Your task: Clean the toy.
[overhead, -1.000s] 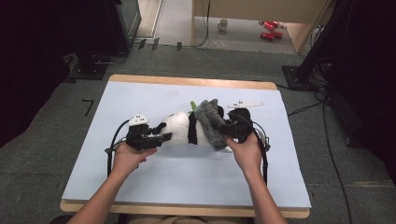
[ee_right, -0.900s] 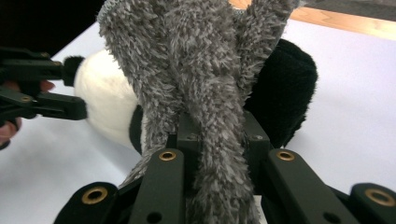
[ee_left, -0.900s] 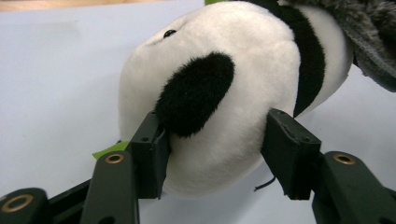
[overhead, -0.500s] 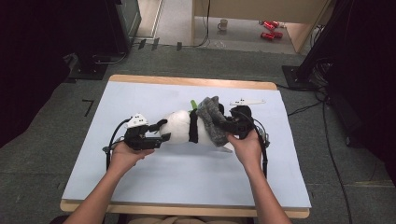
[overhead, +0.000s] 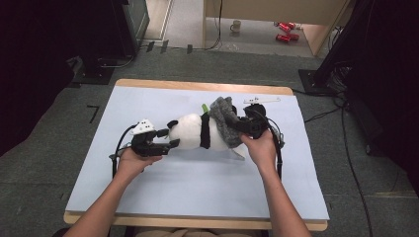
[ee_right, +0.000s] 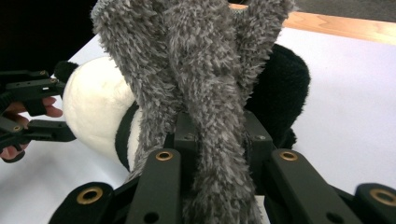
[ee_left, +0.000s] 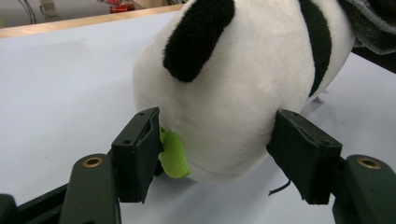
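— What is the right claw (ee_right: 212, 140) doing?

— Its jaws are pressed together on a fold of the grey fuzzy cloth (ee_right: 196, 84), which rises between them and drapes over the far right end of the plush panda (overhead: 197, 132).

— And the left claw (ee_left: 215, 140)?

— Its jaws have just been opening and now stand spread on either side of the panda's white head. In the left gripper view the pads sit just beside the fur, and whether they still touch it cannot be told. A green tag (ee_left: 175, 154) shows by one pad.

— Where does the panda lie?

— On its side near the middle of the pale blue worktop (overhead: 148, 197), head to the left, between the two claws. A white bracket (overhead: 262, 100) lies on the worktop farther off, near the right claw.
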`<state>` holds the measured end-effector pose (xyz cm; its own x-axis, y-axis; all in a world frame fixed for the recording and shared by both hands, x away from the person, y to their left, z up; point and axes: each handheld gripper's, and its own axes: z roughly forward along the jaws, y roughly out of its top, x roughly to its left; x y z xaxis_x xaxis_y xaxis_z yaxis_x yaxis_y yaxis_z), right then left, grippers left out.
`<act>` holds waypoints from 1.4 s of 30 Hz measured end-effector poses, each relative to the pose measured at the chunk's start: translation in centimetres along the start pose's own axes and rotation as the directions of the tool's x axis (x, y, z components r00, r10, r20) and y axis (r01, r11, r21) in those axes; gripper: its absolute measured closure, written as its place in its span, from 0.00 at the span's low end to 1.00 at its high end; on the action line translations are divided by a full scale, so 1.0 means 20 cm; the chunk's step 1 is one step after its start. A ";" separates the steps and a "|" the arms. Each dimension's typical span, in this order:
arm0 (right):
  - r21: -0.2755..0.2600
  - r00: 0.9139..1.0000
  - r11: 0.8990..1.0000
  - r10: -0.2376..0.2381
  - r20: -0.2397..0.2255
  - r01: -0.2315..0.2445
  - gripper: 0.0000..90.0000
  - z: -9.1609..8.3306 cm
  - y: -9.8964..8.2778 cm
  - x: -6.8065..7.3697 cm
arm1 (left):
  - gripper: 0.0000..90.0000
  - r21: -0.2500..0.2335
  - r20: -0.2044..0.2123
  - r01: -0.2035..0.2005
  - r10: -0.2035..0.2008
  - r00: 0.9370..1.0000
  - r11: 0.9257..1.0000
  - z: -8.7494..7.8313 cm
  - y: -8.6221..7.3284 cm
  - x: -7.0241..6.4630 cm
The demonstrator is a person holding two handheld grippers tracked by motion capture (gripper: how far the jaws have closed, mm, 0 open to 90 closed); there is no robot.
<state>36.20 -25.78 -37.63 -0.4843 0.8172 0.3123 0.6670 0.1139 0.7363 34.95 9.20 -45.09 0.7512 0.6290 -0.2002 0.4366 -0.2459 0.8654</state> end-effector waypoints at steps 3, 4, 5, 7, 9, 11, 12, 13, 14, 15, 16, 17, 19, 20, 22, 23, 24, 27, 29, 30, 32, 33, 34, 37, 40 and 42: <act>-0.005 1.000 1.000 0.006 0.001 -0.006 0.82 0.01 0.01 -0.01 | 0.34 -0.011 0.000 0.019 -0.019 1.000 1.000 0.04 0.00 0.01; -0.008 1.000 1.000 0.004 0.005 -0.004 0.82 0.02 0.02 -0.02 | 0.33 -0.016 -0.004 0.019 -0.019 1.000 1.000 0.05 0.00 0.01; -0.010 1.000 1.000 0.006 0.008 -0.006 0.82 0.02 0.02 -0.02 | 0.33 -0.023 -0.006 0.020 -0.021 1.000 1.000 0.06 0.00 0.02; -0.014 1.000 1.000 0.011 0.010 -0.010 0.82 0.03 0.03 -0.02 | 0.31 -0.028 -0.007 0.024 -0.024 1.000 0.999 0.07 0.00 0.02; -0.021 1.000 1.000 0.011 0.014 -0.011 0.82 0.04 0.03 -0.03 | 0.30 -0.050 -0.006 0.046 -0.047 0.999 0.998 0.09 0.00 0.03; -0.023 1.000 1.000 0.014 0.017 -0.014 0.82 0.04 0.03 -0.03 | 0.29 -0.062 -0.005 0.059 -0.060 0.998 0.996 0.11 0.00 0.04; -0.024 1.000 1.000 0.017 0.019 -0.017 0.82 0.04 0.03 -0.04 | 0.28 -0.066 -0.006 0.061 -0.062 0.998 0.996 0.12 0.00 0.04; -0.024 1.000 1.000 0.017 0.019 -0.017 0.82 0.04 0.03 -0.04 | 0.28 -0.070 -0.014 0.058 -0.059 0.998 0.996 0.13 0.00 0.03; -0.027 1.000 1.000 0.017 0.023 -0.016 0.82 0.04 0.03 -0.04 | 0.30 -0.071 -0.022 0.066 -0.068 0.997 0.995 0.14 0.01 0.02; -0.028 1.000 1.000 0.013 0.028 -0.012 0.82 0.04 0.03 -0.03 | 0.34 -0.067 -0.031 0.065 -0.067 0.997 0.996 0.14 0.01 0.02; -0.031 0.999 0.999 0.011 0.030 -0.010 0.82 0.04 0.03 -0.03 | 0.38 -0.059 -0.037 0.068 -0.070 0.997 0.996 0.14 0.01 0.02; -0.031 0.999 0.999 0.011 0.030 -0.010 0.82 0.04 0.03 -0.03 | 0.43 -0.059 -0.037 0.068 -0.070 0.997 0.996 0.14 0.01 0.02; -0.034 0.999 0.999 0.005 0.034 -0.004 0.82 0.04 0.03 -0.02 | 0.54 -0.045 -0.038 0.090 -0.092 0.995 0.995 0.14 0.02 0.01; -0.037 0.999 0.999 0.005 0.033 -0.004 0.82 0.04 0.04 -0.02 | 0.59 -0.039 -0.035 0.097 -0.099 0.995 0.995 0.13 0.02 0.01; -0.042 0.999 0.999 0.005 0.035 -0.003 0.82 0.03 0.04 -0.01 | 0.64 -0.039 -0.013 0.114 -0.115 0.993 0.993 0.12 0.03 0.01; -0.041 0.999 0.999 0.002 0.038 0.000 0.82 0.03 0.05 0.00 | 0.65 -0.039 0.009 0.121 -0.121 0.993 0.992 0.12 0.03 0.01; -0.042 0.999 0.999 0.005 0.041 -0.003 0.82 0.02 0.05 0.00 | 0.67 -0.037 0.017 0.123 -0.122 0.992 0.992 0.11 0.03 0.01; -0.042 0.999 0.999 0.000 0.035 0.001 0.83 0.00 0.06 0.00 | 0.71 -0.028 0.031 0.119 -0.118 0.992 0.992 0.09 0.04 0.00; -0.039 0.999 0.999 -0.009 0.038 0.011 0.83 -0.04 0.08 0.02 | 0.73 -0.004 0.043 0.115 -0.114 0.993 0.993 0.06 0.05 -0.03; -0.039 0.999 0.999 -0.014 0.036 0.015 0.83 -0.05 0.09 0.03 | 0.74 0.003 0.046 0.117 -0.117 0.992 0.993 0.05 0.05 -0.05; -0.047 0.999 0.999 -0.026 0.033 0.027 0.83 -0.08 0.11 0.06 | 0.74 0.022 0.051 0.128 -0.129 0.990 0.992 0.02 0.06 -0.08; -0.047 0.999 0.999 -0.026 0.033 0.027 0.83 -0.08 0.11 0.06 | 0.74 0.022 0.051 0.128 -0.129 0.990 0.992 0.02 0.06 -0.08; -0.058 0.999 0.997 -0.042 0.023 0.044 0.83 -0.12 0.14 0.10 | 0.74 0.036 0.053 0.139 -0.141 0.989 0.990 -0.02 0.05 -0.10; -0.060 0.998 0.997 -0.055 0.015 0.056 0.83 -0.14 0.16 0.14 | 0.73 0.042 0.055 0.157 -0.159 0.986 0.987 -0.04 0.04 -0.12; -0.049 0.997 0.996 -0.080 -0.015 0.079 0.83 -0.14 0.19 0.23 | 0.71 0.046 0.018 0.179 -0.180 0.984 0.983 -0.04 -0.01 -0.13; -0.044 0.996 0.996 -0.083 -0.027 0.081 0.83 -0.12 0.19 0.25 | 0.70 0.047 0.013 0.176 -0.176 0.984 0.983 -0.04 -0.01 -0.13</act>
<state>34.89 -22.57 -31.74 -0.5527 0.7897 0.2663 0.5997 0.1550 0.7851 32.53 8.18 -44.42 0.6687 0.6529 -0.3557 0.5846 -0.1662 0.7941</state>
